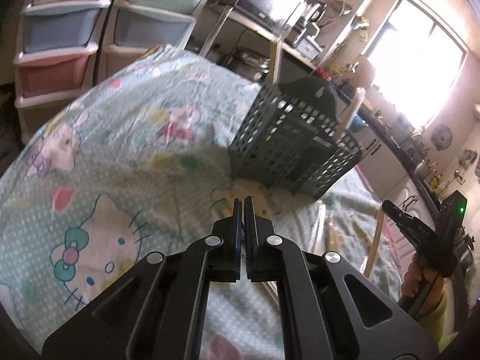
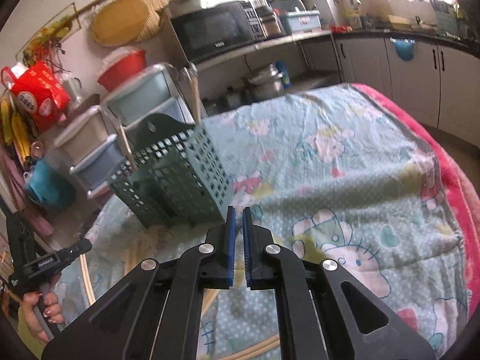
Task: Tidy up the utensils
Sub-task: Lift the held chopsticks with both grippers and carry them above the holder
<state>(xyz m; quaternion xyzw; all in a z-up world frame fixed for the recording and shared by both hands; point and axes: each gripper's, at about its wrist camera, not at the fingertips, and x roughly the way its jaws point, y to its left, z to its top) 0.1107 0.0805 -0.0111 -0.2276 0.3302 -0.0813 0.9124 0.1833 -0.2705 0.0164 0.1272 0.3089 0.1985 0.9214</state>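
Basket (image 1: 295, 138) of dark green perforated plastic, tall and rectangular, stands on a table covered with a pale green cartoon-print cloth (image 1: 126, 126). Thin wooden sticks, probably chopsticks (image 2: 196, 96), stand in it and rise above its rim. More long wooden utensils (image 1: 374, 240) lie flat on the cloth in front of the basket, near the table edge; blur hides their exact kind.

Left gripper (image 1: 243, 202): black, blue-padded jaws pressed together, nothing between them, tips held above the cloth just short of the basket's base.

Right gripper (image 2: 237, 210): jaws nearly together with a thin slit showing, nothing in it, tips pointing at the basket's lower corner.

Each gripper appears at the edge of the other's view, held by a hand (image 2: 45, 312) on its grip.

Behind: stacked pastel plastic drawers (image 2: 99, 150), black microwave (image 2: 216, 30) on a shelf, white cabinets (image 2: 420, 69).
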